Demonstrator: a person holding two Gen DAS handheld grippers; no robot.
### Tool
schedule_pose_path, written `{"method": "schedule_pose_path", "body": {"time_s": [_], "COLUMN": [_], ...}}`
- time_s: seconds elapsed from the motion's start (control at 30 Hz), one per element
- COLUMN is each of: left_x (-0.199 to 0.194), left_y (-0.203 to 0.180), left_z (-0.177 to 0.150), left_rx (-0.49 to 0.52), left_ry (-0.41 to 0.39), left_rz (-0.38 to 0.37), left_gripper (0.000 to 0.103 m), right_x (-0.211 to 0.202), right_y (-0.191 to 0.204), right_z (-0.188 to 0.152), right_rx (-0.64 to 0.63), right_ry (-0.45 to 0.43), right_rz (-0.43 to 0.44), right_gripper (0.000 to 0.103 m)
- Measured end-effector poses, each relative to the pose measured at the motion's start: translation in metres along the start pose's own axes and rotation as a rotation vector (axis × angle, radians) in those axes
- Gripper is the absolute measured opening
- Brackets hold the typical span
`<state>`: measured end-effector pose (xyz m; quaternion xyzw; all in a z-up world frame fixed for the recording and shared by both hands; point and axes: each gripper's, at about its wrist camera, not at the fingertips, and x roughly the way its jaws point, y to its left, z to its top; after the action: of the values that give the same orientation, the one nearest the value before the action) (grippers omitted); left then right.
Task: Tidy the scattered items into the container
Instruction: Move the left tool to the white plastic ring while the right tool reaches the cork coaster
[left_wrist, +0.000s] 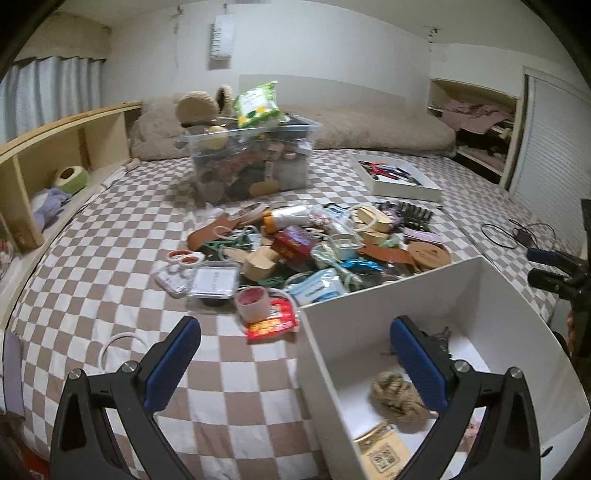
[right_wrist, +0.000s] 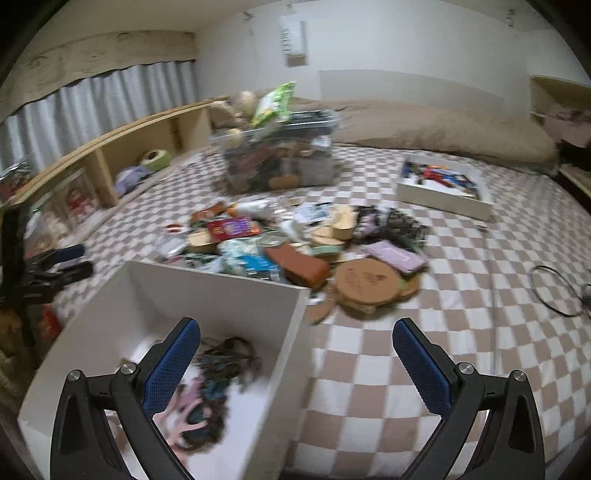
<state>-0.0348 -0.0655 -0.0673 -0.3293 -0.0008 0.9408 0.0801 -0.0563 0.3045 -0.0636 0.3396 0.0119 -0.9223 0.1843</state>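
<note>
A pile of scattered items (left_wrist: 295, 243) lies mid-bed on the checkered sheet; it also shows in the right wrist view (right_wrist: 295, 236). A white box (left_wrist: 369, 295) stands at the near edge, holding a rope knot (left_wrist: 395, 395), a card and keys; the right wrist view shows the white box (right_wrist: 229, 288) with dark tangled items inside. My left gripper (left_wrist: 295, 354) is open and empty, straddling the box's left wall. My right gripper (right_wrist: 295, 354) is open and empty, straddling the box's right wall. A red snack packet (left_wrist: 273, 321) and a tape roll (left_wrist: 253, 301) lie nearest.
A full clear plastic bin (left_wrist: 251, 162) stands at the back. A white tray of pens (left_wrist: 395, 177) lies back right. A wooden shelf (left_wrist: 55, 147) runs along the left. Black cables (left_wrist: 513, 232) lie at the right. A white ring (left_wrist: 118, 343) lies near left.
</note>
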Motion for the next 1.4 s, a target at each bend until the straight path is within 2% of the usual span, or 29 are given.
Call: {"method": "schedule_pose_path", "body": {"time_s": [0.1,0.3,0.6,0.8,0.97,1.1,1.4], "left_x": [-0.001,0.002,0.006,0.013,0.029,0.042,0.075], "left_y": [0.013,0.037,0.069,0.092,0.115,0.13,0.159], "left_z": [-0.003,-0.009,-0.023,-0.032,-0.041,-0.05,-0.059], "left_rx": [-0.027,-0.078,-0.158,-0.211,-0.284,-0.371,-0.501], "left_ry": [-0.012,-0.013,0.014,0.044,0.094,0.136,0.268], "left_rz": [0.033,0.11,0.174,0.241,0.287,0.279,0.325], "left_gripper": [0.103,0.103,0.103,0.103,0.103,0.103,0.103], "right_x": [0.002,0.01,0.01,0.019,0.029,0.034,0.044], "right_y": [-0.01,-0.032,-0.056,-0.066,-0.072,-0.078,-0.085], "right_z": [-0.002,-0.005,-0.013,-0.017,-0.022,-0.026,-0.029], "right_rx": [0.016,0.081,0.151,0.173,0.192,0.213,0.236], "right_ry": [-0.003,0.006,0.018,0.049,0.08,0.099,0.125], "right_rz": [-0.056,-0.082,-0.143,-0.165,-0.183,-0.188,-0.188], "right_gripper": [0.103,0.103,0.103,0.103,0.103,0.103,0.103]}}
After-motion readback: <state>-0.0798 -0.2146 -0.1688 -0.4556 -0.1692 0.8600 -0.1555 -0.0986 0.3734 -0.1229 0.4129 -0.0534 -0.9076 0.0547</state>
